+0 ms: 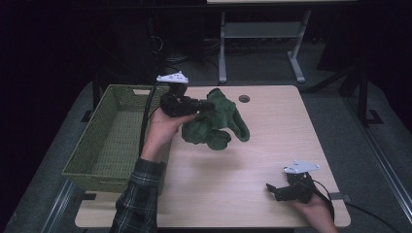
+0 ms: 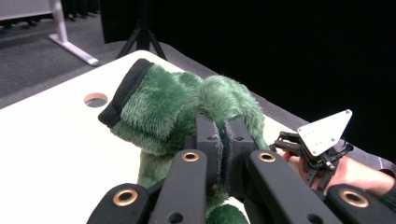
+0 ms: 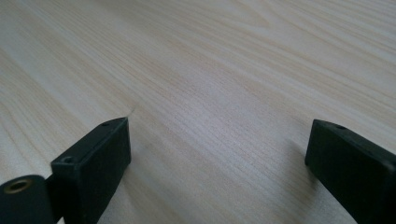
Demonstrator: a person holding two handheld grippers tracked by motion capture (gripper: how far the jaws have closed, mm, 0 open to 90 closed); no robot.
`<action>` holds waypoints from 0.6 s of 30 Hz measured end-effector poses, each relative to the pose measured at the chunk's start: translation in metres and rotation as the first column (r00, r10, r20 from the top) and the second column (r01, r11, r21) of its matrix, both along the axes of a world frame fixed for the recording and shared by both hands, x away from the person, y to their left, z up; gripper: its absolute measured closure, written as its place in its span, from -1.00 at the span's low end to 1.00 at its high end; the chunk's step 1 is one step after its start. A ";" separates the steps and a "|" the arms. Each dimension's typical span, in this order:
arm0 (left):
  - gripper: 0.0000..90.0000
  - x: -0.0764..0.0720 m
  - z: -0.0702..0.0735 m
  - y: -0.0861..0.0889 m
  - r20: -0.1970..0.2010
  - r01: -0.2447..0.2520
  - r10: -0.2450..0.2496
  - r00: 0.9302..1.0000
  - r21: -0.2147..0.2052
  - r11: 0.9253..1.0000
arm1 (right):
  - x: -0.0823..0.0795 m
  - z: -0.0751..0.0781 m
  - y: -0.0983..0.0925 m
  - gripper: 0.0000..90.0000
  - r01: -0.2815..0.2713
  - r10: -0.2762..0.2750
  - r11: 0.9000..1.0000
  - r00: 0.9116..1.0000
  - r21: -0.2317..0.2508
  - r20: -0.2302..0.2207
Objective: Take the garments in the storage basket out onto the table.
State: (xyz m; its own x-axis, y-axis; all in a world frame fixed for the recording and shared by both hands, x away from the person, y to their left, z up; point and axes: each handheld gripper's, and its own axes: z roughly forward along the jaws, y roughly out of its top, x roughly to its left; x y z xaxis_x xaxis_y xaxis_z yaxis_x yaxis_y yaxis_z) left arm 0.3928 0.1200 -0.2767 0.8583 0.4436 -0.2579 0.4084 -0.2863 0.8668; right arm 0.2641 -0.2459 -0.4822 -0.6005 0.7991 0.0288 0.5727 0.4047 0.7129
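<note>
A fuzzy green glove with a black cuff hangs above the table near its far left, held up by my left gripper. In the left gripper view the two jaws are pressed together on the green glove, with its black cuff up and to the left. My right gripper rests low at the table's near right corner, jaws pointing left. In the right gripper view my right gripper stands wide open over bare wood with nothing between its jaws.
A woven green basket sits along the table's left edge, right beside my left hand. A round cable hole lies in the wooden table near its far edge. Beyond the table stands a grey desk frame.
</note>
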 end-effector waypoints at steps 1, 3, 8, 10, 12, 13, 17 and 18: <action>0.94 0.000 -0.001 -0.003 -0.004 0.005 -0.005 1.000 -0.001 1.000 | 0.000 0.000 0.000 -0.86 0.000 0.000 1.000 1.000 -0.001 0.000; 0.94 -0.002 -0.006 -0.012 -0.010 0.018 -0.018 1.000 -0.003 1.000 | 0.000 0.000 0.000 -0.86 -0.001 0.001 1.000 1.000 -0.001 0.000; 0.94 -0.008 -0.017 -0.033 -0.033 0.055 -0.055 0.998 -0.008 0.998 | 0.000 0.000 0.000 -0.86 -0.003 0.003 1.000 1.000 0.001 -0.004; 0.94 -0.010 -0.022 -0.039 -0.041 0.065 -0.066 0.997 -0.011 0.998 | 0.000 0.000 0.000 -0.86 -0.003 0.003 1.000 1.000 0.002 -0.004; 0.94 -0.011 -0.026 -0.043 -0.047 0.072 -0.072 0.996 -0.008 0.997 | 0.000 0.000 0.000 -0.85 -0.003 0.003 1.000 1.000 0.002 -0.003; 0.94 -0.012 -0.029 -0.045 -0.050 0.076 -0.076 0.996 -0.006 0.997 | 0.000 0.000 0.000 -0.86 -0.003 0.003 1.000 1.000 0.002 -0.003; 0.94 -0.014 -0.042 -0.058 -0.075 0.089 -0.090 0.993 -0.005 0.996 | 0.000 0.000 0.000 -0.85 -0.004 0.004 1.000 1.000 0.002 -0.003; 0.94 -0.014 -0.046 -0.061 -0.081 0.092 -0.092 0.992 -0.004 0.996 | 0.000 0.000 0.001 -0.85 -0.004 0.004 1.000 1.000 0.003 -0.004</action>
State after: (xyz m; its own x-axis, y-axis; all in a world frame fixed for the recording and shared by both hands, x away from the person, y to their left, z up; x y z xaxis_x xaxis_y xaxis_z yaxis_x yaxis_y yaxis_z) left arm 0.3783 0.0589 -0.3228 0.8717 0.3639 -0.3283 0.4492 -0.3256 0.8320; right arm 0.2637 -0.2454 -0.4822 -0.6033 0.7968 0.0334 0.5739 0.4048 0.7119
